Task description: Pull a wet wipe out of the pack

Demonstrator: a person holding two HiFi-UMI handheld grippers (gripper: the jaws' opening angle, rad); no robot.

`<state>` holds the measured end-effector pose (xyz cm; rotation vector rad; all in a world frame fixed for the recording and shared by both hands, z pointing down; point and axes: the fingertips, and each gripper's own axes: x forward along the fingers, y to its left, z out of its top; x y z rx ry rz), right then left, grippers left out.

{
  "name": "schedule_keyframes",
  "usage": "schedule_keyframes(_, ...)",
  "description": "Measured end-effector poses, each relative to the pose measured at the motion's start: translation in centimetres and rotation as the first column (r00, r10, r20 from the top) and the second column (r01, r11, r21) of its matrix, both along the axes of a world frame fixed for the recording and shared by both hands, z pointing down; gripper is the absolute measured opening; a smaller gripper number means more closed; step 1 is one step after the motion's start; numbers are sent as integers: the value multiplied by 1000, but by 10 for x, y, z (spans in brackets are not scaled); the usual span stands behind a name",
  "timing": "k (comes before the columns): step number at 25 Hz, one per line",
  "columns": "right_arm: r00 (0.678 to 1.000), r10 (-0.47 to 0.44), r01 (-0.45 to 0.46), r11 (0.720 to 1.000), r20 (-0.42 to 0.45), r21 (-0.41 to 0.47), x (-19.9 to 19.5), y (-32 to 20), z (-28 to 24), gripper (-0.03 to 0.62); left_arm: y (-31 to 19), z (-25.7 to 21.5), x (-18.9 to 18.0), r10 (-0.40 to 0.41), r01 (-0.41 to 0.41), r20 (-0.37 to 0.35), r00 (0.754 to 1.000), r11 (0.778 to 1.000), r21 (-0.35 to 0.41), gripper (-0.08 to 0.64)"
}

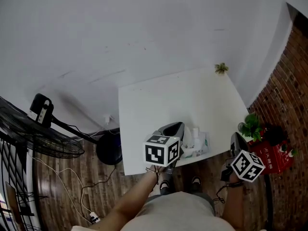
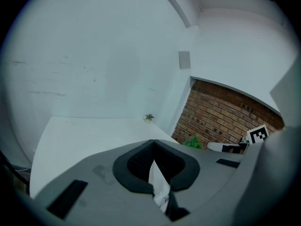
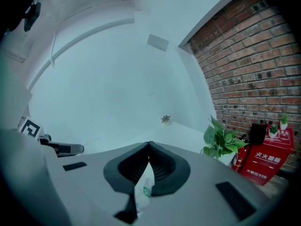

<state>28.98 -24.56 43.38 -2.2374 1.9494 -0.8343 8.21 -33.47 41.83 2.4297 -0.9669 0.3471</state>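
- White and flat, the rectangular table top (image 1: 183, 100) carries the soft white wet-wipe pack with green print (image 1: 198, 146) close to its near edge, towards the right corner.
- The grey left gripper with a black-and-white marker cube (image 1: 178, 127) hangs over that near edge, just left of the pack. A crumpled white bit stands up beside its tip.
- In the left gripper view, the left gripper (image 2: 153, 142) has its dark pads pressed together at the tips. They pinch a white creased sheet with small print (image 2: 159, 185), which trails back towards the camera. Whether this is a wipe or the pack's film cannot be told.
- The grey right gripper with its own marker cube (image 1: 236, 137) is by the table's near right corner, apart from the pack.
- In the right gripper view, the right gripper (image 3: 149, 144) is likewise closed at the tips. It nips a narrow white strip with a green mark (image 3: 143, 187), and what that strip belongs to is not clear.
- A small green sprig in a pot (image 1: 221, 68) stands on the table's far right corner.
- A leafy green potted plant (image 1: 251, 126) and a red box with white lettering (image 1: 272, 155) sit right of the table, against the red brick wall (image 1: 293, 81).
- A black wire-caged fan (image 1: 29, 138) stands at the left.
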Motion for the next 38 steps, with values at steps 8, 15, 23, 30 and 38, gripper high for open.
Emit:
schedule_keyframes(8, 1000, -5, 5, 1000, -5, 5, -17, 0, -3, 2, -8, -20, -21, -20, 22, -31, 999, 999, 38, 11)
schedule_keyframes(15, 999, -31, 31, 999, -19, 11, -28, -8, -10, 2, -22, -40, -49, -85, 91, -73, 994, 993, 73, 11)
schedule_keyframes(23, 995, -82, 84, 996, -59, 35, -38, -30, -31, 2, -39, -59, -104, -213, 228, -126, 969, 967, 117, 12)
schedule_keyframes(30, 985, -96, 107, 992, -147, 69, -45, -47, -52, 2, -41, -42, -154, -367, 383, -112, 923, 901, 206, 11)
schedule_keyframes(38, 956, -139, 156, 987, -260, 48, -57, -55, -56, 2, -34, -19, -177, -457, 461, -76, 886, 852, 248, 11)
